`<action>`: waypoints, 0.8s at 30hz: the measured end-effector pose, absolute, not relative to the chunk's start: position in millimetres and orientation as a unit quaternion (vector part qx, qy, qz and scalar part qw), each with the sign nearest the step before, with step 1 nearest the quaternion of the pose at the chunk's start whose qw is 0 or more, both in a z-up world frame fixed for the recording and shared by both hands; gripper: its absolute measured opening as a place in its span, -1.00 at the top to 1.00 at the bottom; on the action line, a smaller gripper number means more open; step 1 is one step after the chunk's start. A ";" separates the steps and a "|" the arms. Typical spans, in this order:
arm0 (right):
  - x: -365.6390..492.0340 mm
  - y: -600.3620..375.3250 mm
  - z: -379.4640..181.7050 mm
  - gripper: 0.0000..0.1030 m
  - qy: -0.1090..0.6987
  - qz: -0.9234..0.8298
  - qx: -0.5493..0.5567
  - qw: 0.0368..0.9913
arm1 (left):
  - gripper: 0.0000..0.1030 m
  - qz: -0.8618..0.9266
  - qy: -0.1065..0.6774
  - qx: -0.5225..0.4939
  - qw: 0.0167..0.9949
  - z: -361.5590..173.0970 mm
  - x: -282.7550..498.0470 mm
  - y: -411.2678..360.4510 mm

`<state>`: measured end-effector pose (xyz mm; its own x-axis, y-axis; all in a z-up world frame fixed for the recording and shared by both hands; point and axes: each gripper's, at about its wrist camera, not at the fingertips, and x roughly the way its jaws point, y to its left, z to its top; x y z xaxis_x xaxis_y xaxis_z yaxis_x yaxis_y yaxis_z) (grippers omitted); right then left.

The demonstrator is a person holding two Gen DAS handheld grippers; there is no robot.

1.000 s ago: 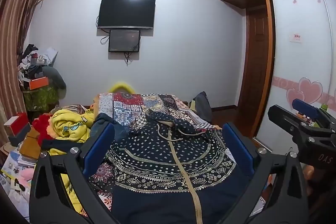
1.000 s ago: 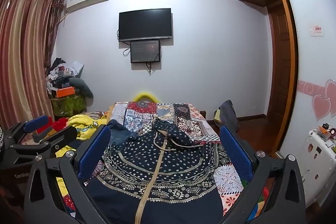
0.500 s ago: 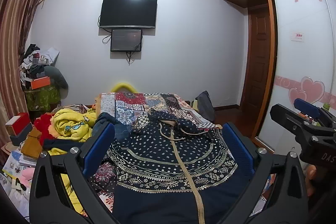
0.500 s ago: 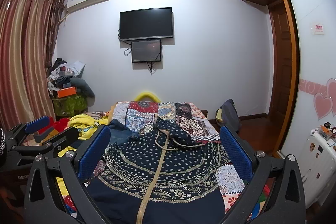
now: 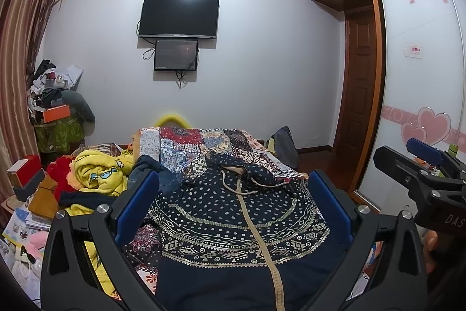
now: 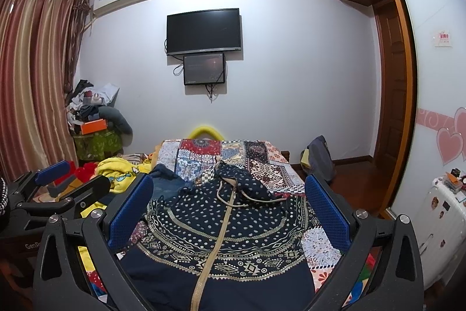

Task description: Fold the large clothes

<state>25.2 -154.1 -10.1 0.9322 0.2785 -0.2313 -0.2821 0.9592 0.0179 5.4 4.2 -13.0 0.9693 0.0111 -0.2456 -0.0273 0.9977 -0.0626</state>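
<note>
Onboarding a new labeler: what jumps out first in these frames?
A navy patterned hooded garment lies spread on the patchwork bedspread, its beige zipper toward the camera. Both tongs, left and right, hover open above it. A yellow blanket is heaped at bed's left.

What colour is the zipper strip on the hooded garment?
Beige, against the navy patterned garment; clearest in the right wrist view.

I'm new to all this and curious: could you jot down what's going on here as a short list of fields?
garment: navy patterned zip hoodie spread flat, front up, hood away from the cameras
surface: bed with patchwork quilt
left tongs: open, above the hoodie, holding nothing
right tongs: open, above the hoodie, holding nothing
folding: not yet begun
beside bed: yellow blanket
</note>
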 end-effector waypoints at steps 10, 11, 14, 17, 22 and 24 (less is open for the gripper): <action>28.6 -155.1 -9.4 -1.00 0.119 0.143 -0.007 0.982 | -1.00 0.011 0.123 -0.033 0.992 -13.4 6.2 4.9; 28.6 -155.5 -9.5 -1.00 0.118 0.144 -0.007 0.982 | -1.00 0.011 0.123 -0.033 0.992 -13.5 6.2 5.0; 29.8 -155.8 -11.4 -1.00 0.119 0.143 -0.006 0.983 | -1.00 0.012 0.124 -0.033 0.992 -13.1 6.3 5.1; 29.8 -155.7 -11.2 -1.00 0.119 0.143 -0.007 0.982 | -1.00 0.011 0.124 -0.033 0.992 -13.0 6.2 5.4; 30.2 -155.5 -11.7 -1.00 0.120 0.143 -0.007 0.982 | -1.00 0.011 0.124 -0.033 0.992 -12.5 6.6 5.1; 30.0 -155.0 -11.9 -1.00 0.119 0.142 -0.008 0.983 | -1.00 0.011 0.124 -0.033 0.992 -12.9 6.6 5.2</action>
<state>30.0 -155.0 -11.9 0.9312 0.2778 -0.2362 -0.2813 0.9594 0.0191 6.6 5.2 -12.9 0.9691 0.0131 -0.2464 -0.0295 0.9976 -0.0630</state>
